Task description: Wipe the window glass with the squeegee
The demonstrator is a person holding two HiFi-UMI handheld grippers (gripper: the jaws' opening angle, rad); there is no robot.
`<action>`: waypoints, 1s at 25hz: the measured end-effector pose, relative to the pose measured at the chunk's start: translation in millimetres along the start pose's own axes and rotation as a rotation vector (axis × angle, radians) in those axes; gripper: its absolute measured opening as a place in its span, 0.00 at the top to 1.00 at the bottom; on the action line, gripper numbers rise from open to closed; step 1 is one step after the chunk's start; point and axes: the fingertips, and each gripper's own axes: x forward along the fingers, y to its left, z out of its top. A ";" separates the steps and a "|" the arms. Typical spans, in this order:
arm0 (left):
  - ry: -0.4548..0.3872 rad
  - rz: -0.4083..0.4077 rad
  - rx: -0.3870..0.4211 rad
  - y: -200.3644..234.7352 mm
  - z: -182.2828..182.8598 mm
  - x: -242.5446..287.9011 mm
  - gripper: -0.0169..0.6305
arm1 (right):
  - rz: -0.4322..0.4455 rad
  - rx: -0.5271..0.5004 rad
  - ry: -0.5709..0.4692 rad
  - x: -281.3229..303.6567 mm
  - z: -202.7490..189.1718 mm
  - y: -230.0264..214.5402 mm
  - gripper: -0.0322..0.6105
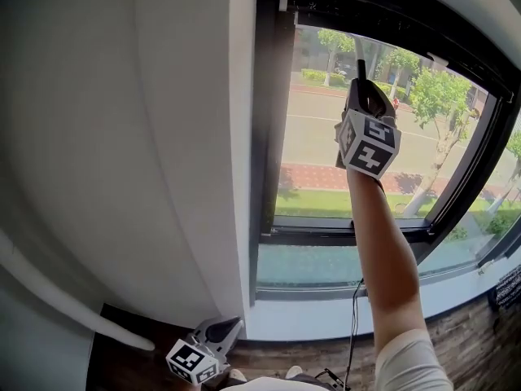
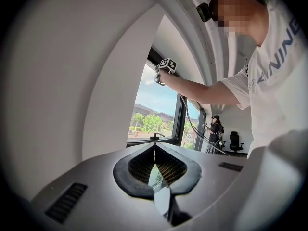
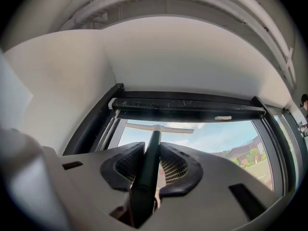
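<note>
Clamping the squeegee [image 3: 153,137], the right gripper [image 3: 153,165] is holding its blade high on the glass [image 3: 214,139]; the left gripper [image 2: 155,165] is hanging closed, empty. Flat, even downward pressure is looking best.

Our right gripper [image 1: 365,88] is up before the window glass [image 1: 313,145], left of the pane's middle, with the squeegee [image 3: 155,129] standing between its jaws. The squeegee's crossbar lies above the gripper, just below the top edge of the window frame [image 1: 269,137] and nearer the frame's left side. The wall [image 1: 122,137] runs left of the frame. Under the frame's bottom edge sits the sill [image 1: 326,320], with the floor [image 1: 472,340] beneath it. Our left gripper [image 1: 218,335] hangs low, below the sill, near the foot of the wall. Farther along the room, beyond the window, a person [image 2: 214,129] stands just left of a chair [image 2: 235,141].
</note>
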 end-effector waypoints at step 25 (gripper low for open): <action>0.035 -0.028 -0.029 -2.5 -14.6 18.4 0.95 | 0.044 -0.006 0.099 -56.6 -95.3 22.9 0.80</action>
